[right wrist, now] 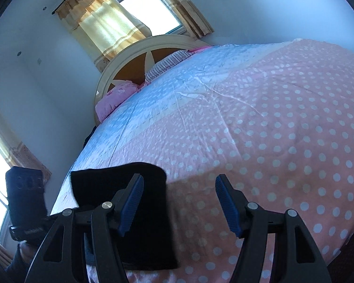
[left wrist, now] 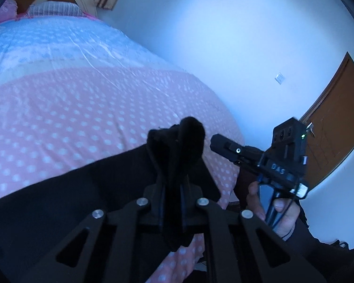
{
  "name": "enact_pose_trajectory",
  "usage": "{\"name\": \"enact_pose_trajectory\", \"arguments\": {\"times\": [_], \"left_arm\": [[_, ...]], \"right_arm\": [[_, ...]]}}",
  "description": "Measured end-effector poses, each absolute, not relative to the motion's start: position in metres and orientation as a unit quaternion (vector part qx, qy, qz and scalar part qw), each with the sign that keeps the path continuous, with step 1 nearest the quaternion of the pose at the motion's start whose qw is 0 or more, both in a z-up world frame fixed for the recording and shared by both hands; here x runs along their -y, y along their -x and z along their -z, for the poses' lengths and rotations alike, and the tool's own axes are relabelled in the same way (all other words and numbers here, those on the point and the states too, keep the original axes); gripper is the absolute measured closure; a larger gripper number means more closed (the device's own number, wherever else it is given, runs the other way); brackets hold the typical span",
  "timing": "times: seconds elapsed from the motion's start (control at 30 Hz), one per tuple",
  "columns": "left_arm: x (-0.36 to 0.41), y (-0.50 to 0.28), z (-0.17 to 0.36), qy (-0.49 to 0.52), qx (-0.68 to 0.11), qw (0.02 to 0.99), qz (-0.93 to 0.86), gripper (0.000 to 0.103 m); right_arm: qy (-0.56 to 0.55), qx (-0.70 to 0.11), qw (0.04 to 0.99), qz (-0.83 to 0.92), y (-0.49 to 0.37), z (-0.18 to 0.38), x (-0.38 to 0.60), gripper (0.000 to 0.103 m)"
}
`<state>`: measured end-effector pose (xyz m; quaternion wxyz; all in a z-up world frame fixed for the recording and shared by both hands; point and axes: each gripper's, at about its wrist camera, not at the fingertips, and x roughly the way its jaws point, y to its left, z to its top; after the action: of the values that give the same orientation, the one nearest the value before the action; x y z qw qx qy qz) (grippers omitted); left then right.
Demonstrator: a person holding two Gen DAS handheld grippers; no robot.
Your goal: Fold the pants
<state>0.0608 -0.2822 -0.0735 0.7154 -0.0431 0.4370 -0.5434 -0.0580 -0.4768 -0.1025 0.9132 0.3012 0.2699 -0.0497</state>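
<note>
A bed (right wrist: 271, 118) is carrying everything, its cover showing pink with white dots over the near part and turning pale blue toward a cream, arched headboard (right wrist: 129, 54). Black pants (right wrist: 120, 184) are lying on the dotted cover near the bed's near edge, one part bunching up off the surface in the left wrist view. At the head end a pink pillow (right wrist: 115, 95) and a striped pillow (right wrist: 167, 63) are resting against the headboard.

Bedspread (right wrist: 259, 122) bare ahead and right; black pants (right wrist: 129, 212) lower left; headboard (right wrist: 129, 54), pillows far.
</note>
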Motion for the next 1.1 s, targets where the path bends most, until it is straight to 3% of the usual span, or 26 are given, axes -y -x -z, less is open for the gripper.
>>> {"name": "enact_pose_trajectory", "arguments": {"times": [1.1], "left_arm": [[0.104, -0.110, 0.095, 0.194, -0.481, 0.748, 0.415, 0.093]], "right_arm": [[-0.135, -0.293, 0.945, -0.057, 0.043, 0.100, 0.373, 0.038]]}}
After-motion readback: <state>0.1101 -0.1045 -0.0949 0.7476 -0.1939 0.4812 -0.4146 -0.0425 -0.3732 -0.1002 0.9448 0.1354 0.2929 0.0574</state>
